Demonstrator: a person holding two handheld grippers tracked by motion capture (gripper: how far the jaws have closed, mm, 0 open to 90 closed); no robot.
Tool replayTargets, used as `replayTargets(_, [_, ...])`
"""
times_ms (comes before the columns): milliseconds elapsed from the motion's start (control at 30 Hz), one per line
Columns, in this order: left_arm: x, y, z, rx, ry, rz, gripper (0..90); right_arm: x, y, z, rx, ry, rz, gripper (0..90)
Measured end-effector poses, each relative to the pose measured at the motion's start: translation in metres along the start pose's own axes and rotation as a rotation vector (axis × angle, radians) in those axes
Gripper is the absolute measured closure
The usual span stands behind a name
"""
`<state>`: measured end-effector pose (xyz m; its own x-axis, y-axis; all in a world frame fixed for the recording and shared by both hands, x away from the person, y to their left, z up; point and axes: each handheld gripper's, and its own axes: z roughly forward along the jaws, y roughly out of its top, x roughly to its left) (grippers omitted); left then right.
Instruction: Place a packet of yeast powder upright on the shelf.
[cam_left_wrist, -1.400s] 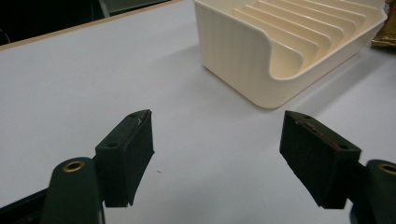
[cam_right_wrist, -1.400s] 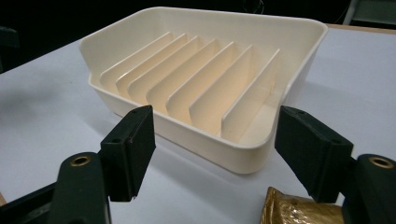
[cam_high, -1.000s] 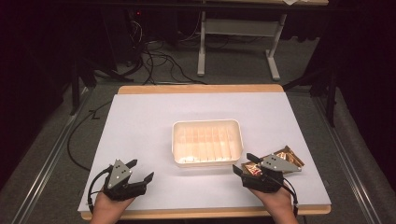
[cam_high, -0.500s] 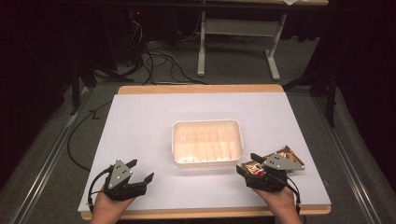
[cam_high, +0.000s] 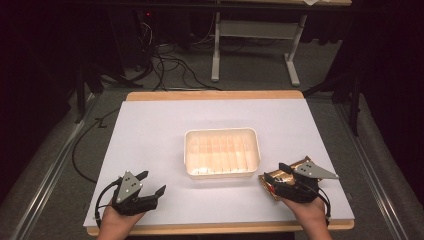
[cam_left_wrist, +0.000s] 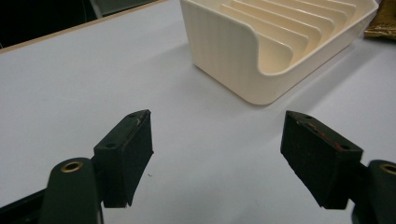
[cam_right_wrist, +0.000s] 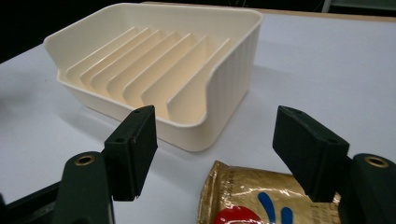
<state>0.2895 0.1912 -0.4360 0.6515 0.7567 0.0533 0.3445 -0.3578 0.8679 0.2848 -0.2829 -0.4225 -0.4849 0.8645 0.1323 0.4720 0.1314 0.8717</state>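
A gold foil packet (cam_right_wrist: 261, 198) is seen lying flat on the white bench (cam_high: 150, 130), just beneath and slightly ahead of the spread jaws of the right gripper (cam_right_wrist: 224, 158). No pad is pressed on it; the jaws have just been narrowed a little from their widest, with nothing pinched between them, the packet lying low in the gap rather than in a grip. Printed red and blue marks are visible on its face. Beyond the jaws, just past the packet's far edge, a cream slotted tray (cam_right_wrist: 187, 70) is set, its upright dividers forming a row of narrow slots.

The packet is judged to be light, thin and crinkly, with a slick foil skin that may slide on the bench covering or slip from the pads. It would probably buckle rather than break if squeezed, though what is inside cannot be told. It is best taken by a raised edge or corner, where one pad can be slid beneath; a squeeze across the flat face would be likely to push it along the bench.

The left gripper (cam_left_wrist: 217, 156) is held with its jaws spread wide over bare bench, nothing between them, the tray's near corner ahead and to the right of them.
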Motion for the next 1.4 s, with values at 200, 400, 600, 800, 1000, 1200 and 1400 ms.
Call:
replayTargets(200, [0.001, 0.000, 0.000, 0.001, -0.001, -0.001, 25.4, -0.015, -0.001, -0.006, 0.005, -0.028, 0.048, 32.1])
replayTargets(400, [0.003, 0.000, -0.001, 0.009, 0.024, 0.001, 25.5, -0.025, 0.000, -0.012, -0.004, -0.066, 0.071, 32.2])
replayTargets(600, [0.008, 0.001, 0.000, 0.013, 0.043, -0.014, 26.8, -0.031, -0.002, -0.017, -0.006, -0.097, 0.082, 36.1])
replayTargets(800, [0.006, 0.004, 0.003, 0.007, 0.044, -0.002, 26.8, -0.035, -0.004, -0.027, -0.007, -0.141, 0.058, 42.8])
replayTargets(1000, [0.005, 0.009, 0.009, 0.000, 0.018, -0.005, 26.7, -0.049, -0.009, -0.043, -0.026, -0.172, 0.098, 42.3])
replayTargets(1200, [0.002, 0.013, 0.016, 0.006, 0.009, 0.013, 26.7, -0.065, -0.017, -0.058, -0.042, -0.205, 0.141, 43.3])
replayTargets(1400, [0.002, 0.013, 0.018, 0.009, -0.001, 0.016, 26.7, -0.075, -0.022, -0.065, -0.043, -0.229, 0.164, 43.2])
